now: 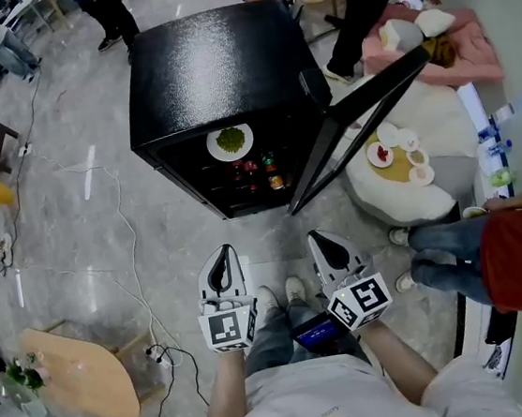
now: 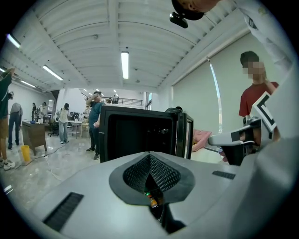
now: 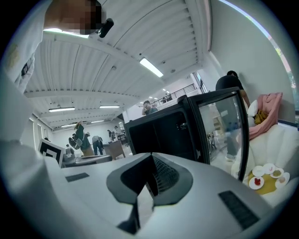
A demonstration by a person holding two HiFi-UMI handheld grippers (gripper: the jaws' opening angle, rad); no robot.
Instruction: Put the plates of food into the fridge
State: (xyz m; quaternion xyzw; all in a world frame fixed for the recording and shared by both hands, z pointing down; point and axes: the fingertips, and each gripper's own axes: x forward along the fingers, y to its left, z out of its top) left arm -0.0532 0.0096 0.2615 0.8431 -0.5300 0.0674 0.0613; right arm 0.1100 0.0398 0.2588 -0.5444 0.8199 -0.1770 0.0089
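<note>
Head view shows one plate of greens (image 1: 230, 142) already inside the open fridge (image 1: 215, 67), while several plates of food (image 1: 380, 153) sit on the low white table (image 1: 402, 200) beside its door (image 1: 354, 116), not yet moved. My left gripper (image 1: 220, 260) and right gripper (image 1: 326, 245) hang near my legs, jaws pressed together on nothing. Of the two gripper views, the right one catches those plates; the left sees only the fridge's dark interior.
</note>
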